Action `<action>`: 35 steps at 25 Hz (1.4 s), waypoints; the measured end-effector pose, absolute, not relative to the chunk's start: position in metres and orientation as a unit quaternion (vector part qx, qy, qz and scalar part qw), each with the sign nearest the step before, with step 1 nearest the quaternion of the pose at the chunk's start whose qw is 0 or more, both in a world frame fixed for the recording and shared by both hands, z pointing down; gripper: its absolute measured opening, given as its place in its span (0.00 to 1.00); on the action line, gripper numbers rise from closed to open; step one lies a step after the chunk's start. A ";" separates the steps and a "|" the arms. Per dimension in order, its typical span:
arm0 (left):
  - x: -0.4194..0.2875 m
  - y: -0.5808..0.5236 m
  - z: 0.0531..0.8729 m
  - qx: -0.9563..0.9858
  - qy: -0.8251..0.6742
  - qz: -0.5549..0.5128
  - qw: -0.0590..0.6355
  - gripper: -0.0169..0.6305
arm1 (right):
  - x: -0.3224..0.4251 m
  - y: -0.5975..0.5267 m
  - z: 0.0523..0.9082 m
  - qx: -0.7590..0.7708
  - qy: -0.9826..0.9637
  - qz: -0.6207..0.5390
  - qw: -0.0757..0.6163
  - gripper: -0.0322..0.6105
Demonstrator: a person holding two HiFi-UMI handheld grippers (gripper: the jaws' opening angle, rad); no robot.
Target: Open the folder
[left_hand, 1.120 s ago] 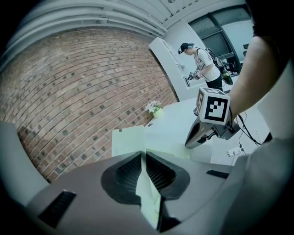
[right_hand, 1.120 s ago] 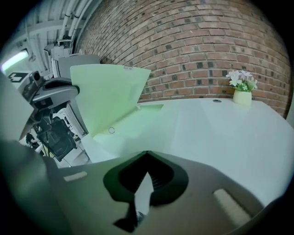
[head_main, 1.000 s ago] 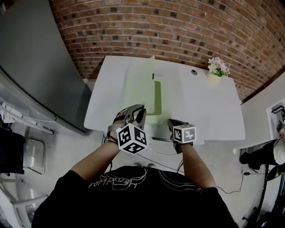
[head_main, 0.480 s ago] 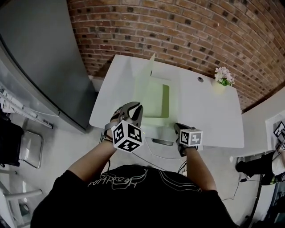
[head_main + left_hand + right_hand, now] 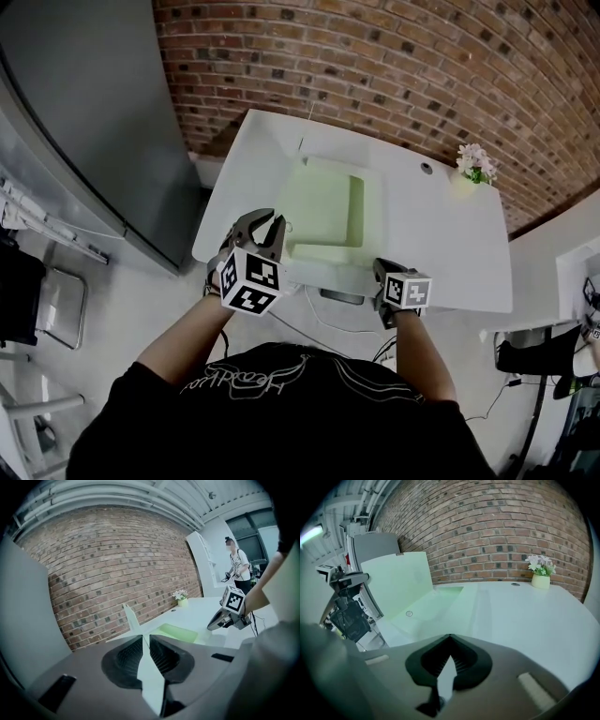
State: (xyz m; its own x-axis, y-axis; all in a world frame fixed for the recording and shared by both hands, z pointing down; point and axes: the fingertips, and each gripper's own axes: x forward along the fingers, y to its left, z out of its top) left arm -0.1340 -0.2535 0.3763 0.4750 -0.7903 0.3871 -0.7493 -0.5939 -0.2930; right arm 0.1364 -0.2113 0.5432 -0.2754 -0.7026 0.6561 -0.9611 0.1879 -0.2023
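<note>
We are loosening the left hand-held gripper (image 5: 143,638) on the raised cover (image 5: 396,581), which could spring shut; the right hand-held gripper (image 5: 450,638) is pinching the near edge of the folder (image 5: 323,211).

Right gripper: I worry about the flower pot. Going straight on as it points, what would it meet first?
Probably the folder lying on the white table, right at the right gripper's tips; the flower pot stands well right of that line.

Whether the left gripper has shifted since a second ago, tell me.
Yes. The left gripper moved left, toward the table's left edge; its jaws are opening with the folder cover between them.
</note>
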 end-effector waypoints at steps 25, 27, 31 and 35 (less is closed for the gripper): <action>-0.257 -0.273 0.437 -0.799 0.555 -0.163 -0.167 0.08 | 0.137 -0.209 0.542 0.574 -0.738 0.294 0.201 0.05; -0.264 -0.274 0.444 -0.794 0.559 -0.153 -0.185 0.08 | 0.137 -0.209 0.542 0.574 -0.738 0.294 0.199 0.05; -0.278 -0.275 0.460 -0.779 0.566 -0.134 -0.233 0.09 | 0.138 -0.208 0.542 0.574 -0.739 0.297 0.189 0.05; -0.292 -0.276 0.480 -0.761 0.572 -0.121 -0.281 0.09 | 0.137 -0.207 0.542 0.579 -0.737 0.296 0.185 0.05</action>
